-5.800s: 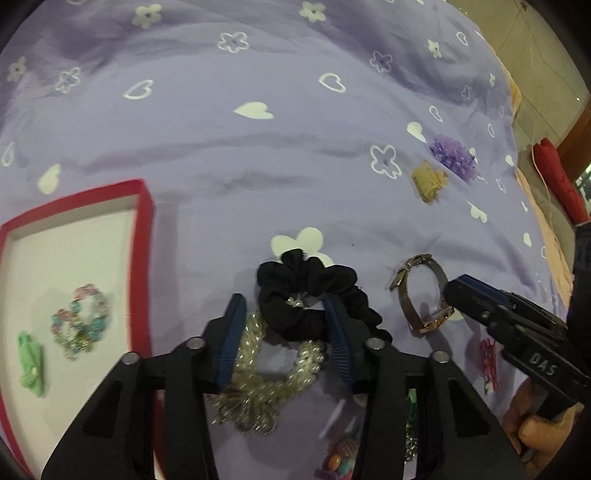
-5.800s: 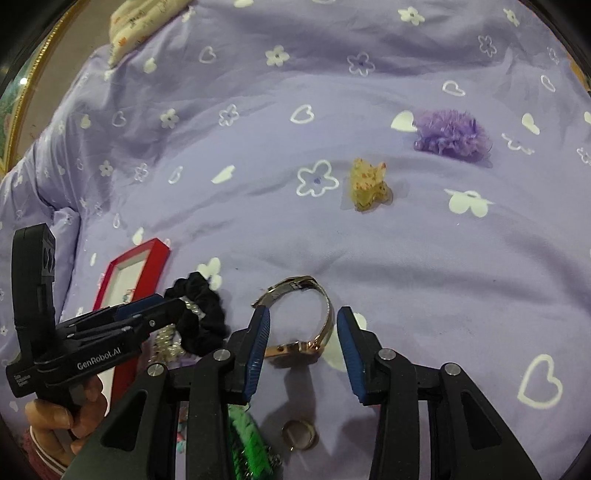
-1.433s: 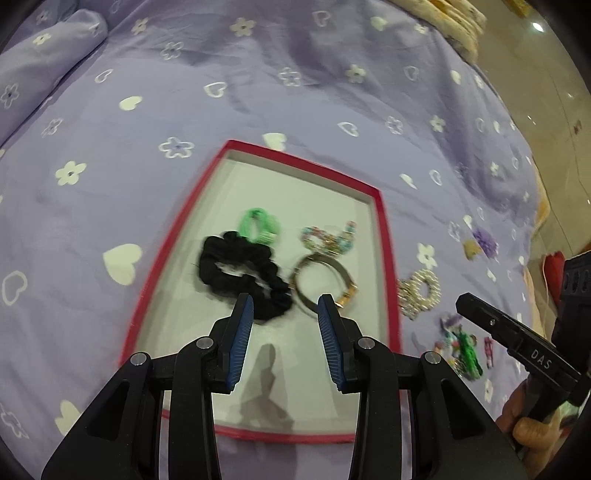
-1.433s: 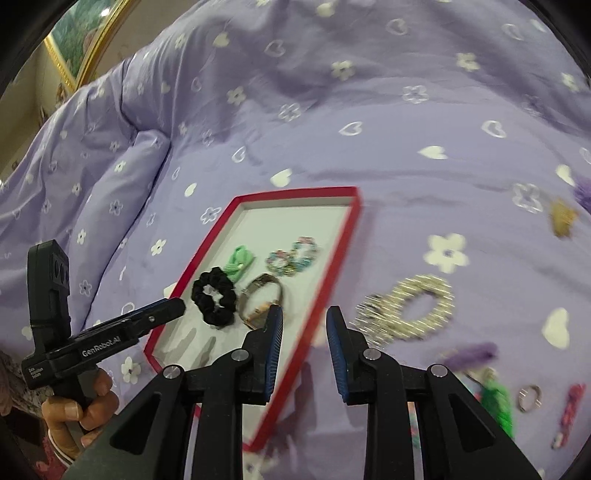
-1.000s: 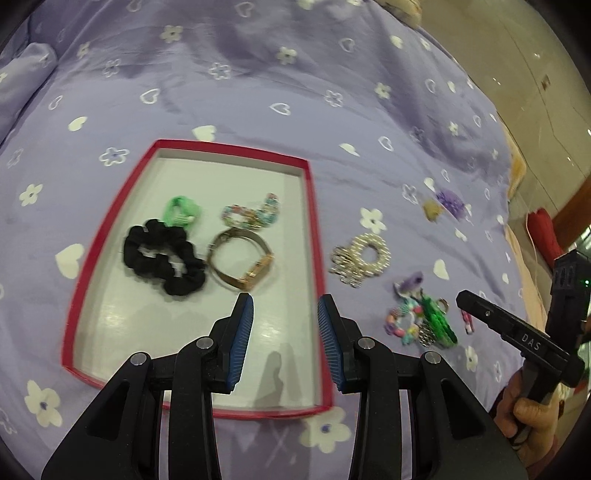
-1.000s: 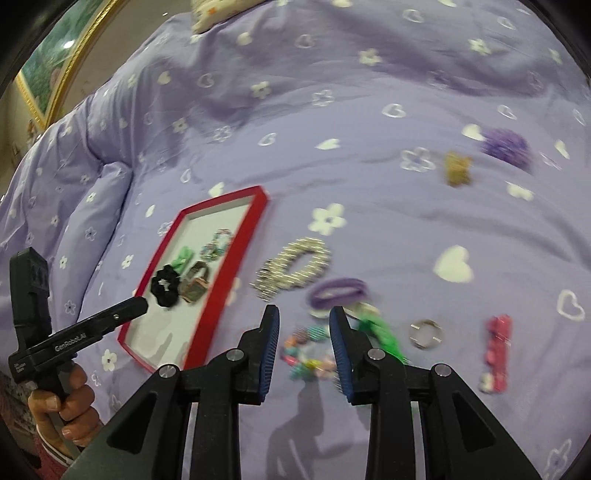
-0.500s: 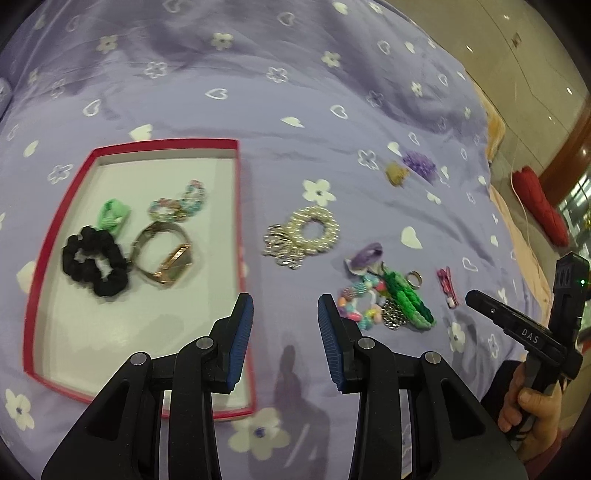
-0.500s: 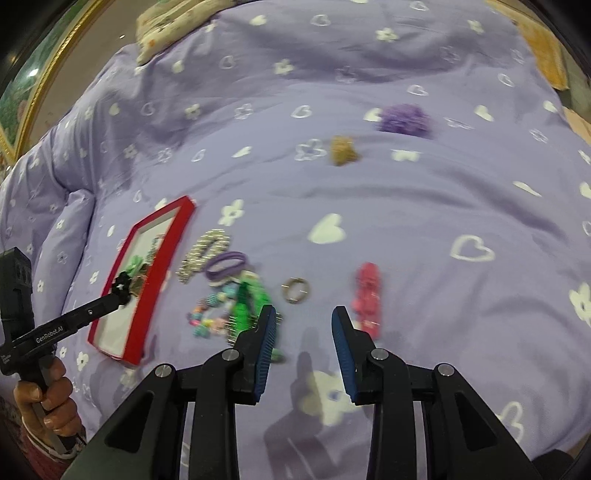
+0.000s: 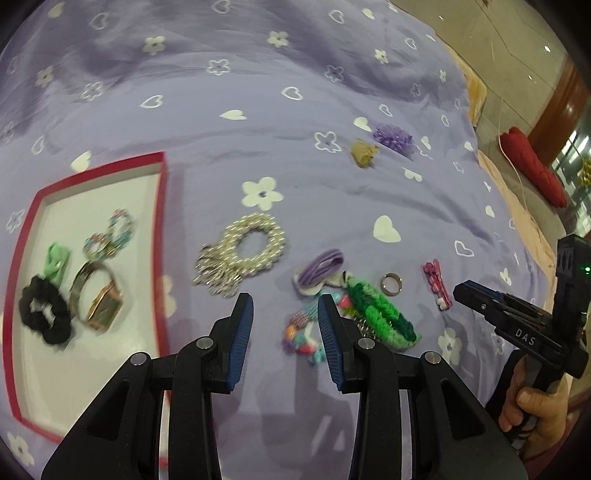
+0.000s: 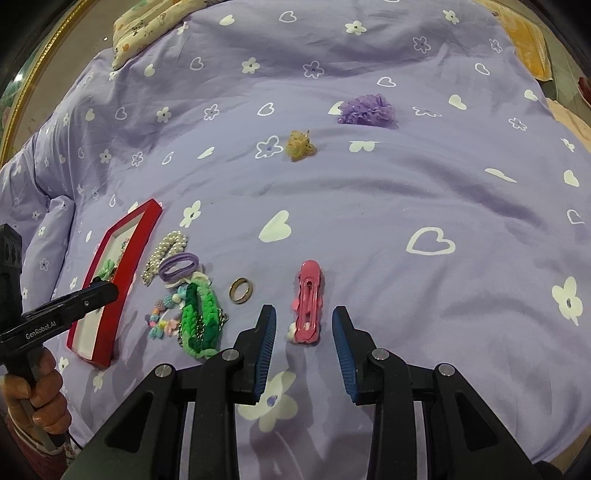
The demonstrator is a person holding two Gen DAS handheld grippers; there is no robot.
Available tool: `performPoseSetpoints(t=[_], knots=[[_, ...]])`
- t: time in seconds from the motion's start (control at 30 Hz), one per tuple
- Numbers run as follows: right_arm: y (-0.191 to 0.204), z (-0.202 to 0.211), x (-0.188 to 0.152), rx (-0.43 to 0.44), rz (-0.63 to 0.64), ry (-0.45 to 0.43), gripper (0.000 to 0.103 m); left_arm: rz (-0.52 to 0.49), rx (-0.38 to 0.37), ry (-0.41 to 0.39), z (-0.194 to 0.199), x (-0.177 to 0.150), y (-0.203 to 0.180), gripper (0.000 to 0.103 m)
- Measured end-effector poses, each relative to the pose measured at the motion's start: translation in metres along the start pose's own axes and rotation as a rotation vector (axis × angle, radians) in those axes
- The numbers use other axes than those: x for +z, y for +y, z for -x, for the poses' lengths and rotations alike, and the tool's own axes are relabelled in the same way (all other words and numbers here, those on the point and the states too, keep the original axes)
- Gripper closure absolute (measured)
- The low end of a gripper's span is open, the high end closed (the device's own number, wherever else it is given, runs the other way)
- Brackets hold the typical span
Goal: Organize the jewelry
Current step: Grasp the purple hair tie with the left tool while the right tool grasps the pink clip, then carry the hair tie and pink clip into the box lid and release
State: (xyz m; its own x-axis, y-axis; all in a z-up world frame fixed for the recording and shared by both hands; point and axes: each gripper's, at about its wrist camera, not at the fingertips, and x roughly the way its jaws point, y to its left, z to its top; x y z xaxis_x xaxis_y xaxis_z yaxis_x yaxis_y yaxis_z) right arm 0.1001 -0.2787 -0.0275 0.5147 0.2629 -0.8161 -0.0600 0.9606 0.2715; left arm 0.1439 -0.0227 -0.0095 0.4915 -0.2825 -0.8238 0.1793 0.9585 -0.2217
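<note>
A red-rimmed tray (image 9: 162, 206) (image 10: 146, 225) on the purple bedspread holds a black scrunchie (image 9: 44, 314), a gold watch (image 9: 98, 301), a green clip (image 9: 57, 258) and a beaded bracelet (image 9: 110, 234). Right of it lie a pearl bracelet (image 9: 245, 251) (image 10: 164, 253), a purple hair tie (image 9: 319, 267) (image 10: 179, 267), a green braided band (image 9: 380, 314) (image 10: 199, 317), coloured beads (image 9: 301, 336) (image 10: 164, 317), a ring (image 9: 390, 284) (image 10: 241, 290) and a pink clip (image 9: 436, 282) (image 10: 308, 306). My left gripper (image 9: 284, 325) is open and empty beside the beads. My right gripper (image 10: 303, 339) is open, its jaws straddling the pink clip's near end.
A yellow hair clip (image 10: 300, 146) (image 9: 364, 155) and a purple pom-pom flower (image 10: 367, 109) (image 9: 393, 136) lie farther back on the bedspread. A patterned pillow (image 10: 147, 22) lies at the far left. The bed's right edge drops to the floor with a red object (image 9: 532, 170).
Both grippers have swung right, away from the tray. The left now hangs by the beads; the right has come down close over the pink clip. The scrunchie and watch were placed in the tray earlier.
</note>
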Motion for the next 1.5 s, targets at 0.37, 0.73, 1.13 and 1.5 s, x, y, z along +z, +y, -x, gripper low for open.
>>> performPoseSetpoints(t=[0.37, 0.73, 1.13, 1.5], knots=[[-0.002, -0.017, 0.002, -0.014, 0.008, 0.029, 0.069, -0.091, -0.009, 0.078, -0.057, 0.024, -0.020, 0.069], [0.002, -0.028, -0.001, -0.049, 0.027, 0.025, 0.084, -0.090, -0.043, 0.059, -0.052, 0.018, -0.020, 0.097], [0.027, -0.007, 0.006, 0.015, 0.050, -0.026, 0.084, -0.001, -0.059, -0.043, 0.005, 0.006, 0.004, 0.098], [0.078, -0.007, 0.004, 0.105, 0.123, -0.011, 0.084, 0.121, -0.043, -0.088, 0.039, -0.017, 0.044, 0.098]])
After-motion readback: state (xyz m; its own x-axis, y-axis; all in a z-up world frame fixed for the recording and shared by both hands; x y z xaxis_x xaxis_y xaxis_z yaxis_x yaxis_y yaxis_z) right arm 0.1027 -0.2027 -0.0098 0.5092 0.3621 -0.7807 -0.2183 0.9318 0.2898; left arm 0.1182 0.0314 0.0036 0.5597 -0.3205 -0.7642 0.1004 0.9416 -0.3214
